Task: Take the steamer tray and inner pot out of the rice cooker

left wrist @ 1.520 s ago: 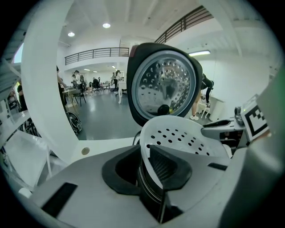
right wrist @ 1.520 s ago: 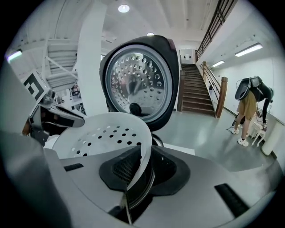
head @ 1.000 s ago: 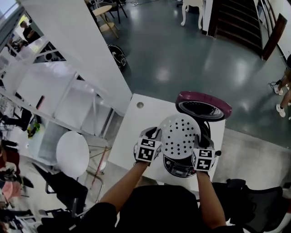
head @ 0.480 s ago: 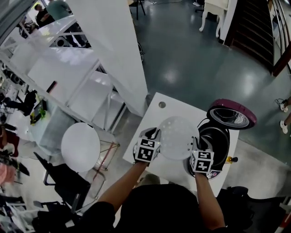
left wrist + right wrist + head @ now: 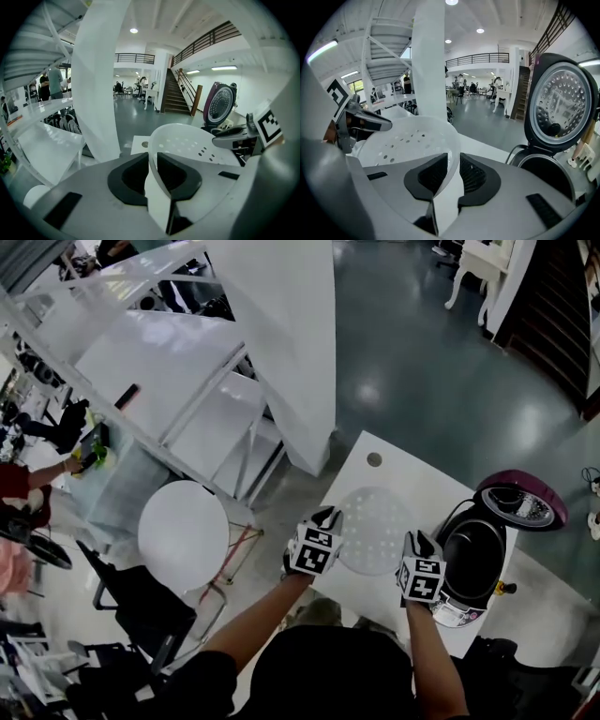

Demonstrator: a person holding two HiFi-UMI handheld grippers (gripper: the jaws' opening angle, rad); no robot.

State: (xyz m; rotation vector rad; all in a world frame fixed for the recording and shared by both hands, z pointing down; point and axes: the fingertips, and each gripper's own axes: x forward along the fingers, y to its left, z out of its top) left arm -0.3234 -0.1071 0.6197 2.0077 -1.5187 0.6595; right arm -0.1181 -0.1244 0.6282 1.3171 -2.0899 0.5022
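Observation:
The white perforated steamer tray hangs over the white table, left of the rice cooker. My left gripper is shut on the tray's left rim, and my right gripper is shut on its right rim. In the left gripper view the thin rim runs between the black pads of the left gripper. In the right gripper view the tray is pinched the same way by the right gripper. The cooker's maroon lid stands open, and the dark inner pot sits inside.
A round cable hole marks the table's far side. Left of the table stand a round white stool and a black chair. A white staircase and a slanted column rise behind.
Both grippers have carried the steamer tray from above the rice cooker leftward and slightly down, over the bare table. The cooker's inside is now uncovered.

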